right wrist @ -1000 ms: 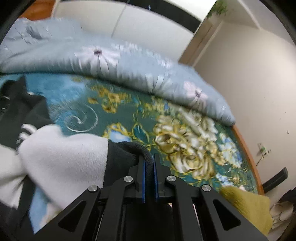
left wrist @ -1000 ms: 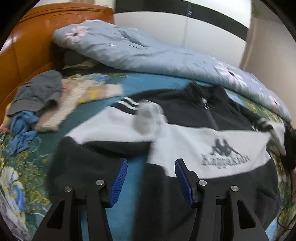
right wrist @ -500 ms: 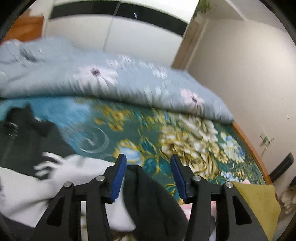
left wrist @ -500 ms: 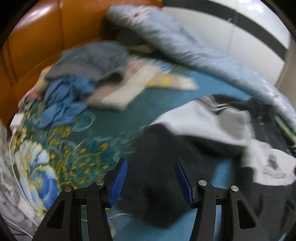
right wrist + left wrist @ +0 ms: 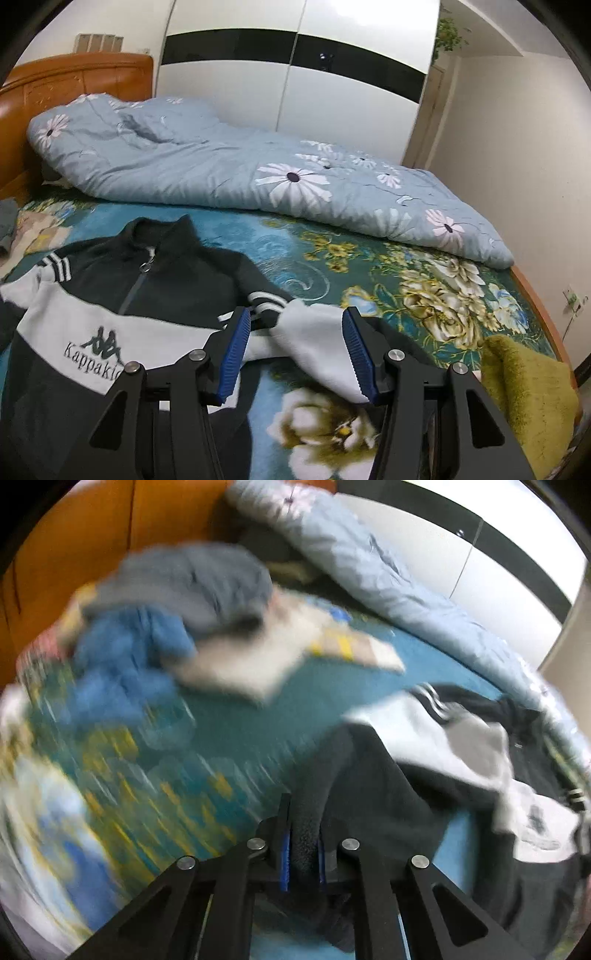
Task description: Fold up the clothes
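A black and white Kappa zip jacket (image 5: 147,291) lies face up on the floral bedspread; in the left wrist view it (image 5: 461,746) lies at the right. My left gripper (image 5: 301,843) is shut on the black end of the jacket's left sleeve (image 5: 354,775). My right gripper (image 5: 295,354) is open and empty, just above the white part of the jacket's right sleeve (image 5: 317,339), which lies spread to the right.
A blue flowered quilt (image 5: 236,166) is bunched along the far side of the bed. A heap of grey, blue and cream clothes (image 5: 177,620) lies by the wooden headboard (image 5: 74,554). A mustard towel (image 5: 524,398) lies at the right bed edge.
My left gripper swung left, then closed on the black sleeve end. My right gripper let go of the right sleeve and opened, then drew back.
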